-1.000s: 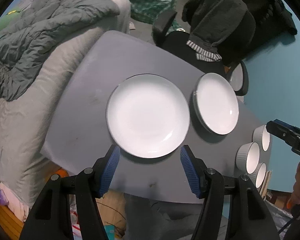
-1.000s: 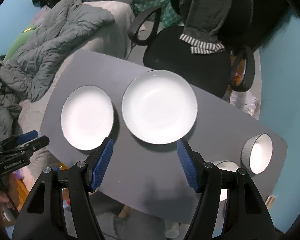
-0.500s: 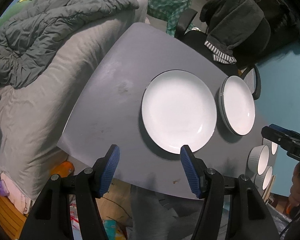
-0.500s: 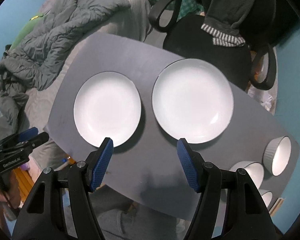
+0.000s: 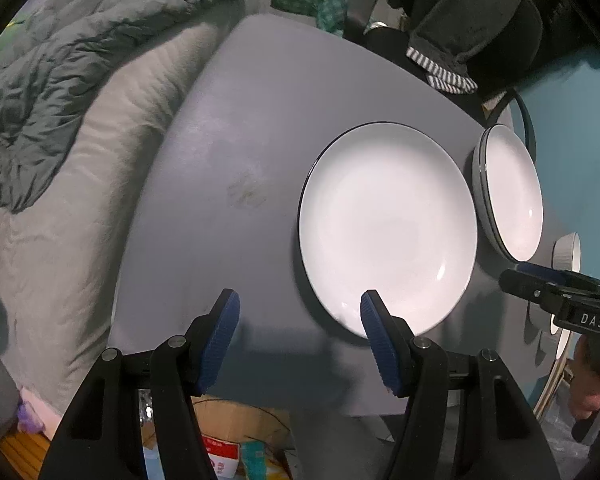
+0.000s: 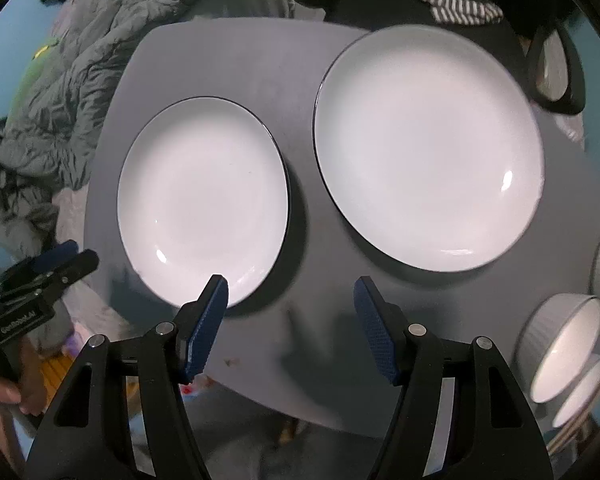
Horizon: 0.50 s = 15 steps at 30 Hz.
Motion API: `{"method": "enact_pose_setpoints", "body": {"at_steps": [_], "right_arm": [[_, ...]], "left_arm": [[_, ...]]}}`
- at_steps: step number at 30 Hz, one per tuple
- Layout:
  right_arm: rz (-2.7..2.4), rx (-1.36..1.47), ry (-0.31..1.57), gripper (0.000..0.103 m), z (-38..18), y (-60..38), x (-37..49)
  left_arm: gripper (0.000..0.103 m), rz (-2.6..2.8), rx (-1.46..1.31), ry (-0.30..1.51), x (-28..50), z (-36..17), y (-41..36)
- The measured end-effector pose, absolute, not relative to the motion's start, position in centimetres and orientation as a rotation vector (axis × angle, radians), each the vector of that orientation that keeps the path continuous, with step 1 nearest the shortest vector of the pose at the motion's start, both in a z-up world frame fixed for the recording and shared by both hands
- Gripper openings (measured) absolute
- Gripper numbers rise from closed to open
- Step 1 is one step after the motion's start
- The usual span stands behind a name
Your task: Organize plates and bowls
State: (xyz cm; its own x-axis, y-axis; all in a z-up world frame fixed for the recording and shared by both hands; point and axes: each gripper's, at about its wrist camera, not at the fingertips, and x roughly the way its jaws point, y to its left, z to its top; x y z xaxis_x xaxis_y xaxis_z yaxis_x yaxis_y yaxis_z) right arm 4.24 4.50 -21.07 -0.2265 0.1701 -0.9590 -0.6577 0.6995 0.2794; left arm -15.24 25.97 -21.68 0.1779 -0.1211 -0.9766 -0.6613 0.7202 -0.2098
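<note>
Hovering over grey table, both my grippers gaping, empty. Left gripper: left plate under right fingertip. Right gripper: stacked plate lying beyond.

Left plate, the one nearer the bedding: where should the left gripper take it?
Take the left plate by its near rim, coming from the table's front edge. It lies flat, so only the raised dark-lined rim offers a pinch. The left gripper is open, one finger already in front of that rim.
</note>
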Motion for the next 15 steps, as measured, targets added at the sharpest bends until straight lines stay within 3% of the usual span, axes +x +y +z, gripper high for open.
{"method": "enact_pose_setpoints", "body": {"at_steps": [12, 15], "right_arm": [[0.812, -0.382, 1.640, 0.066, -25.0, 6.9, 4.7], [0.817, -0.375, 1.638, 0.058, -25.3, 7.2, 4.7]], "left_arm": [[0.064, 0.388, -0.695, 1.396, -12.7, -25.4, 27.6], [0.064, 0.374, -0.705, 1.398, -12.5, -26.0, 27.9]]}}
